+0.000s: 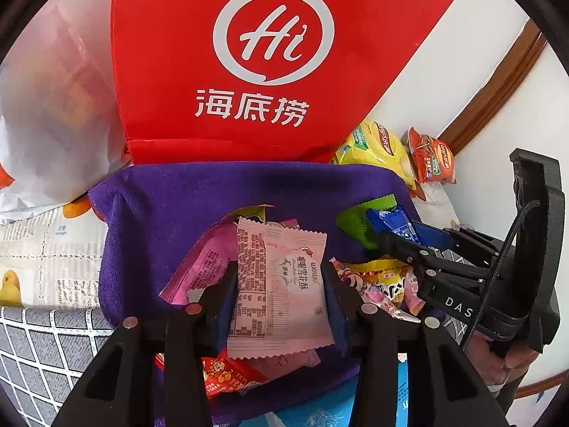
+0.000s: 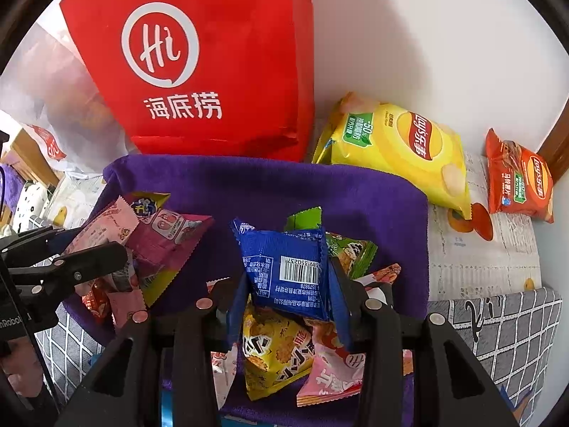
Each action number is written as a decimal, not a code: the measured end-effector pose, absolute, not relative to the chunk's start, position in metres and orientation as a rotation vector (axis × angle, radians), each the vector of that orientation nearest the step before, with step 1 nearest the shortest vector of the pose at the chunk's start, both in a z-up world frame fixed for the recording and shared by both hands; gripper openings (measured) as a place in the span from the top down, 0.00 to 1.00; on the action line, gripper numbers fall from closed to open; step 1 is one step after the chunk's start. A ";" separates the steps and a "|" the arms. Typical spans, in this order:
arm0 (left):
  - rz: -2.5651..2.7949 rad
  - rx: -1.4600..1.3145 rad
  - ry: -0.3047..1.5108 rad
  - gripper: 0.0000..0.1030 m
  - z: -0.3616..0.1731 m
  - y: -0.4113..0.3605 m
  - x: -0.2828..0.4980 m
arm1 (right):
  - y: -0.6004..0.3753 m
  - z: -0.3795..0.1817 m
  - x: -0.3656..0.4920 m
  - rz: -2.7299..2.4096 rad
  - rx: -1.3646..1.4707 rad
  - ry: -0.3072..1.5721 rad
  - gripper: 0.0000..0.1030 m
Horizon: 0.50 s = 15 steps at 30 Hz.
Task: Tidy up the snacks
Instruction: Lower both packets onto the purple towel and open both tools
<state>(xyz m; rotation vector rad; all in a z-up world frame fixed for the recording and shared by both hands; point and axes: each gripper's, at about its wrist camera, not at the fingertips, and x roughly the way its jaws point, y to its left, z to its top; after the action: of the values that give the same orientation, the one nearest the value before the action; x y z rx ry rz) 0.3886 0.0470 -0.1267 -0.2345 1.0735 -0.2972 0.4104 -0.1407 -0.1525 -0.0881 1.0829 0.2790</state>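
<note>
Snacks [image 2: 167,245] lie heaped on a purple towel [image 2: 284,188] spread in front of a red tote bag [image 2: 199,71] w/ white logo. Left gripper [image 1: 281,284], seen from its own wrist cam, is clamped narrow on a pale pink snack packet [image 1: 281,284]: both blue pads press the packet's long sides, wrapper standing upright between them above the pile. Right gripper [image 2: 288,295] likewise pinches a blue packet [image 2: 284,267], barcode side facing the lens, pads touching its left & right edges; packet held clear over a yellow triangular pack [image 2: 274,356] and a pink one below. Each gripper also shows at the edge of the other's view, approx. side by side over the towel.

A yellow Lay's chip bag [image 2: 402,149] lies just beside the towel's far right corner, an orange Lay's bag [image 2: 519,178] further right, apart from it, both on a patterned cloth near the white wall [image 2: 426,35]. A whitish plastic bag [image 1: 53,106] sits left of the tote, contents blurred.

Hard to read: most wrapper print is small or warped by the fisheye. Lower parts of the held packets are hidden behind the gripper frames; a red wrapper [image 1: 227,373] under the left gripper is partly covered. A hand [image 1: 505,363] at the right gripper's handle is cut off at frame edge.
</note>
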 end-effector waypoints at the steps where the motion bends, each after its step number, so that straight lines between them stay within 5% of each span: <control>1: -0.298 -0.235 1.075 0.58 -0.127 0.047 0.389 | -0.140 -0.152 0.411 0.282 -0.088 1.084 0.58; 15: -0.298 -0.230 1.048 0.48 -0.116 0.050 0.384 | -0.141 -0.141 0.408 0.293 -0.040 1.061 0.52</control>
<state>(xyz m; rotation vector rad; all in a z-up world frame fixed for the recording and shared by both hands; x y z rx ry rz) 0.3836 0.0502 -0.1164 -0.2297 1.0483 -0.2982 0.4082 -0.1414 -0.1407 -0.0399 1.0615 0.2925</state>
